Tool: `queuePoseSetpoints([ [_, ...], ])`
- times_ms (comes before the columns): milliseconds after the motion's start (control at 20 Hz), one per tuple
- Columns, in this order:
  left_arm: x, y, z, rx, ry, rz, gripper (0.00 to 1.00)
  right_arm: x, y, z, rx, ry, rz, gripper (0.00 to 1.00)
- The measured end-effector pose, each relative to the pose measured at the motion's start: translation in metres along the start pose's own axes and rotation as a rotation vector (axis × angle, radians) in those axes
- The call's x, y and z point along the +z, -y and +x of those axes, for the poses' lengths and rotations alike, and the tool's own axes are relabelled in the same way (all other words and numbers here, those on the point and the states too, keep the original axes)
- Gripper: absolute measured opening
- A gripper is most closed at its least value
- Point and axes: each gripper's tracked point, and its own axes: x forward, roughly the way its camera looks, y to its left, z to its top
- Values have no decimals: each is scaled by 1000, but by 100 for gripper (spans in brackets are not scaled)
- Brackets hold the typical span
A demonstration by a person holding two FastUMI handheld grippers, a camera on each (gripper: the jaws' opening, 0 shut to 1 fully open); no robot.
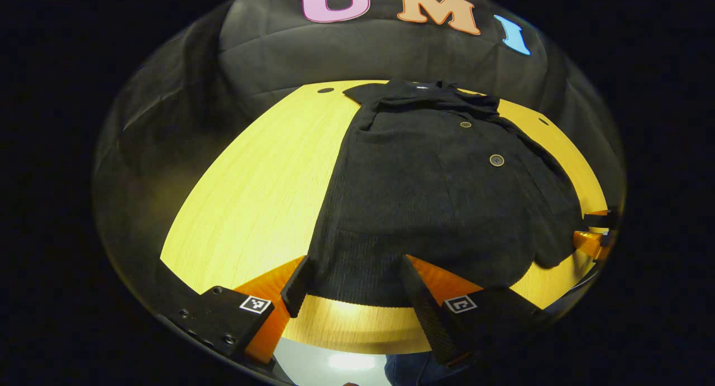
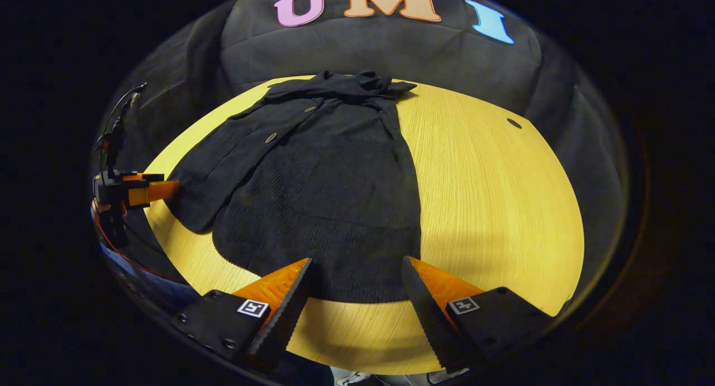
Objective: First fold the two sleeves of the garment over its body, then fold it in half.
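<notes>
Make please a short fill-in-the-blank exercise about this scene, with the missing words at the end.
1. The dark garment lies on a ____ wooden table.
2. Both the left tool and the right tool have their fingers ____, with nothing held between them.
3. Both tools are at the garment's ____ edge, the one opposite its collar.
4. Small round ____ sit on the garment's front.

Missing words: yellow; open; bottom; buttons

Wooden table, black cloth wall behind

Table (image 1: 257, 196) yellow, light-grained, round-edged; small dark holes near its far rim. Cloth wall (image 2: 391, 51) creased.
</notes>
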Motion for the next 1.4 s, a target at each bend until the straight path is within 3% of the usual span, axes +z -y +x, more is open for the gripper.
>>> queuePoseSetpoints([
  [300,1,6,2,-29,44,-28,94,-2,-2,1,6,11,8,100],
  [400,1,12,3,-44,41,-20,84,-1,-7,2,17,15,-8,95],
  [500,1,19,3,-57,43,-5,70,0,-14,2,32,23,-27,83],
  [650,1,23,4,-61,42,-22,41,0,-23,3,60,29,-21,53],
  [700,2,26,4,-79,45,-41,40,-1,-23,3,65,29,-11,47],
  [850,4,31,2,-125,62,-153,8,1,-24,5,86,17,25,39],
  [1000,5,32,1,-162,56,-234,1,3,-27,5,81,21,45,14],
  [1100,5,34,0,-182,51,-247,0,3,-27,3,74,16,32,13],
  [1250,5,35,0,-185,30,-223,0,8,-27,4,58,6,22,4],
  [1400,17,39,-8,-201,43,-218,0,22,-28,-6,54,29,24,4],
])
